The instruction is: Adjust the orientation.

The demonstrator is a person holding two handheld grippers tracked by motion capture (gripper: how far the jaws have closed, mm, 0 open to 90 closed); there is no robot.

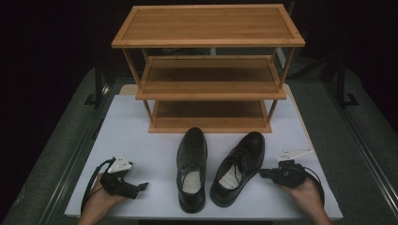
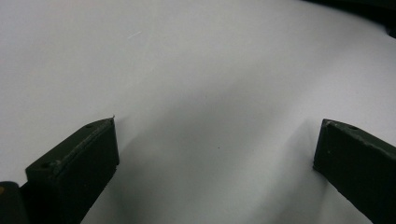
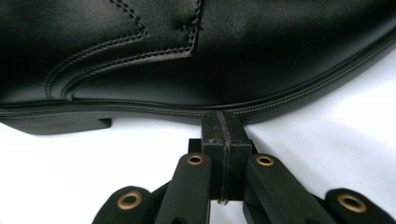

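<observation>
I am keeping my right claw [image 3: 223, 140] clenched, its two black jaws pressed flat together with nothing between them. Their joined tips are pointing straight at the side of the right shoe [image 3: 187, 51], touching or all but touching the stitched edge of its sole, just ahead of the heel block. In the high view that claw [image 1: 264, 173] is lying low over the tabletop [image 1: 141, 122] at the outer side of the same shoe [image 1: 239, 166], near its heel, with my hand [image 1: 305, 192] behind it.

My left claw [image 2: 217, 140] is standing released, the jaws spread wide over bare white surface and gripping nothing. In the high view it [image 1: 143, 186] is sitting near the front left of the tabletop, aiming toward the left shoe [image 1: 191, 168] but apart from it.

The two black leather shoes are lying side by side at the middle of the tabletop, toes toward the back. The left one is pointing straight, while the right one is leaning its toe away to the right.

Just behind the toes a wooden shoe rack [image 1: 209, 70] is standing, with three slatted shelves.
</observation>
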